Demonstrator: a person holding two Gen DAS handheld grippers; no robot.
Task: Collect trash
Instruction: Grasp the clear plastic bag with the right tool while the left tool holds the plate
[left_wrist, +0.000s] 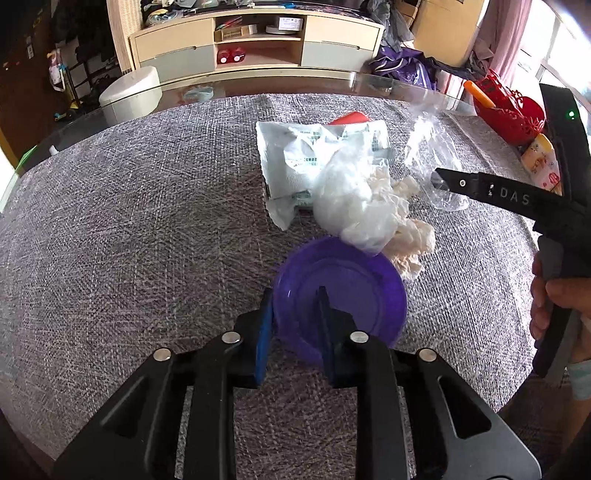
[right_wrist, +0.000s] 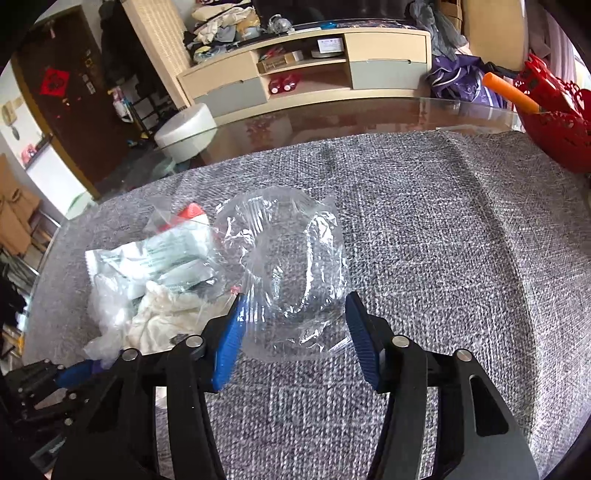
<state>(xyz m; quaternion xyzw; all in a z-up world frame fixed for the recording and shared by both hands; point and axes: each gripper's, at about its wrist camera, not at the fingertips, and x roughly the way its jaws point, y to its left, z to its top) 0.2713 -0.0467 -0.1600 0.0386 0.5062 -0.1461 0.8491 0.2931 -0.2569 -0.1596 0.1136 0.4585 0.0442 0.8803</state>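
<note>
My left gripper (left_wrist: 295, 325) is shut on the rim of a purple plastic bowl (left_wrist: 354, 295), held just above the grey cloth. Beyond the bowl lies a heap of trash: a white printed wrapper (left_wrist: 295, 155), a white plastic bag (left_wrist: 351, 199) and crumpled tissue (left_wrist: 406, 240). My right gripper (right_wrist: 293, 332) is open, its blue pads on either side of a crumpled clear plastic wrap (right_wrist: 291, 273) on the cloth. The right gripper's finger (left_wrist: 480, 188) shows in the left view at the clear plastic (left_wrist: 432, 147). The trash heap (right_wrist: 155, 280) lies left of it.
The table carries a grey woven cloth (right_wrist: 443, 258) over a glass top (right_wrist: 332, 114). A red openwork basket (right_wrist: 554, 114) with an orange stick stands at the far right edge. A low cabinet (left_wrist: 258, 40) and a white stool (left_wrist: 129, 92) stand beyond the table.
</note>
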